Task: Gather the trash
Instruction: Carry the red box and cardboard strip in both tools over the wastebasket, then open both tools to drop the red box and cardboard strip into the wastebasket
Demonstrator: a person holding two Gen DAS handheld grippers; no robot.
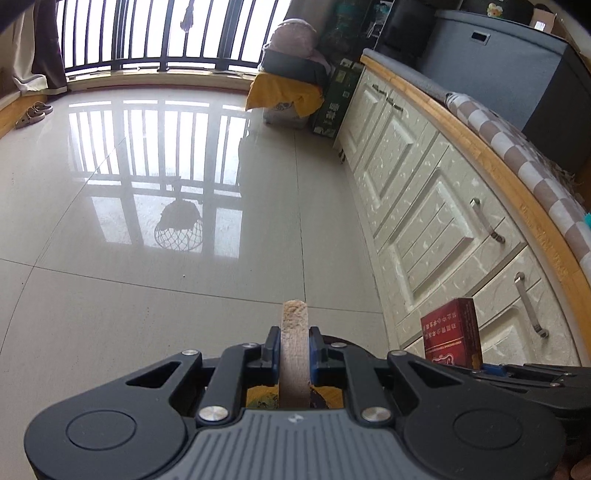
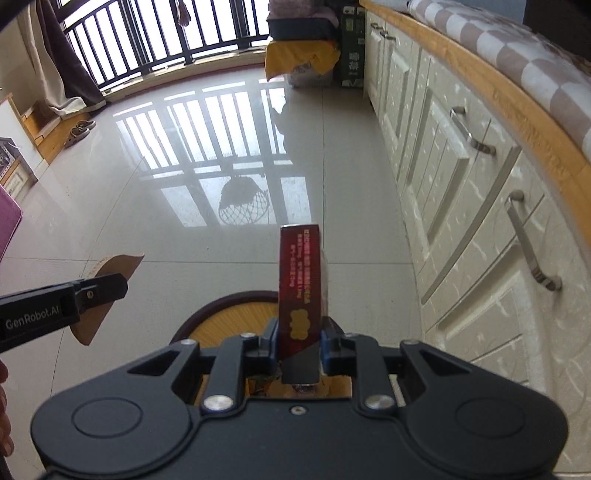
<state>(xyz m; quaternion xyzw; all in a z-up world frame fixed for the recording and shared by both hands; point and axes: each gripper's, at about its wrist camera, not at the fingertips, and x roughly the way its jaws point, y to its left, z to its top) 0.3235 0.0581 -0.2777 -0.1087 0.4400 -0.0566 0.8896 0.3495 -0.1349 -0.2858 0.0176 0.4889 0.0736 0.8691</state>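
Note:
My left gripper (image 1: 294, 345) is shut on a flat piece of brown cardboard (image 1: 294, 332), seen edge-on between the blue pads; it also shows as a curved brown piece in the right wrist view (image 2: 110, 273). My right gripper (image 2: 299, 334) is shut on a red cigarette box (image 2: 302, 280), held upright; the box also shows in the left wrist view (image 1: 451, 334). Both grippers hover over a round bin with a dark rim and yellow inside (image 2: 229, 317), partly hidden under them.
Glossy tiled floor (image 1: 147, 221) stretches ahead to a barred window (image 1: 155, 33). White cabinets with metal handles (image 2: 461, 184) run along the right under a wooden counter with a checked cloth (image 1: 517, 155). Boxes and a yellow-draped pile (image 1: 288, 96) stand at the far end. Slippers (image 1: 33, 114) lie far left.

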